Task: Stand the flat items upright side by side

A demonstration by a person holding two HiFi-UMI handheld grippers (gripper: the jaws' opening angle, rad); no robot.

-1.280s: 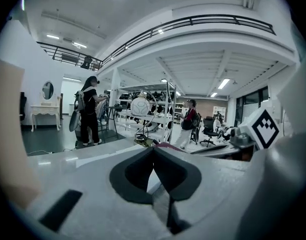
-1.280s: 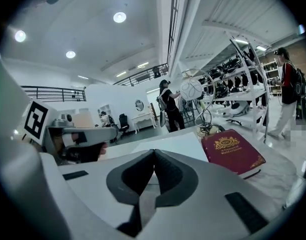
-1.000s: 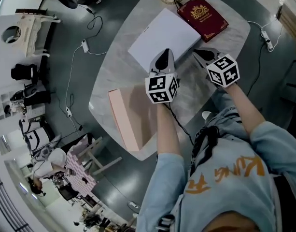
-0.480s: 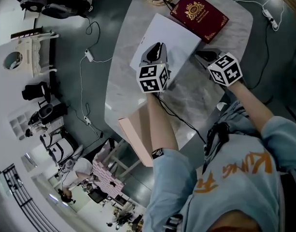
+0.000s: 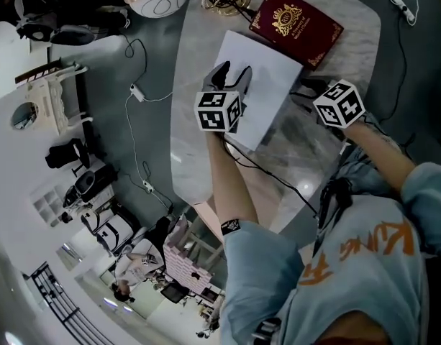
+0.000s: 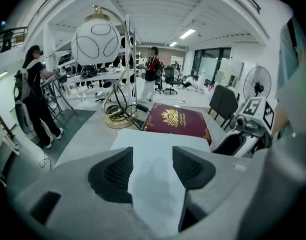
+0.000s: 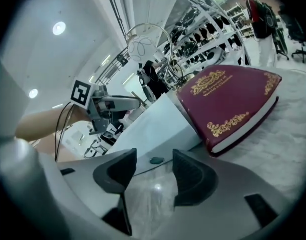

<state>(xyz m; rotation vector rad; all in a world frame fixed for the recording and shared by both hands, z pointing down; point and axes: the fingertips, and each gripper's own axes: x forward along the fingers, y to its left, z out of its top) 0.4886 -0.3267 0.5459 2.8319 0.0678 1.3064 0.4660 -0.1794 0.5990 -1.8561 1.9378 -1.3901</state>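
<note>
Left hand-held gripper (image 6: pixel 152 165) is held over the white box (image 5: pixel 267 77), its jaws just opened and spread, with nothing pinched. Right hand-held gripper (image 7: pixel 153 170), its jaws likewise just opened, is aimed low at the box's edge, with bare table (image 5: pixel 195 142) seen between them. The box lies flat just beside the red book (image 5: pixel 296 16). One edge is probably best pinched and raised while the other side is steadied.

A pale grey marble-patterned tabletop (image 5: pixel 190 121) is seen standing on a dark grey glossy floor (image 5: pixel 155 63), across which a thin white cable (image 5: pixel 138 91) is trailed. A white vaulted ceiling (image 6: pixel 157 9) is lit by long strip lights (image 6: pixel 187 33). Black office chairs (image 6: pixel 223 101) and a white pedestal fan (image 6: pixel 256 82) are placed near tall dark-framed windows (image 6: pixel 212 66).
</note>
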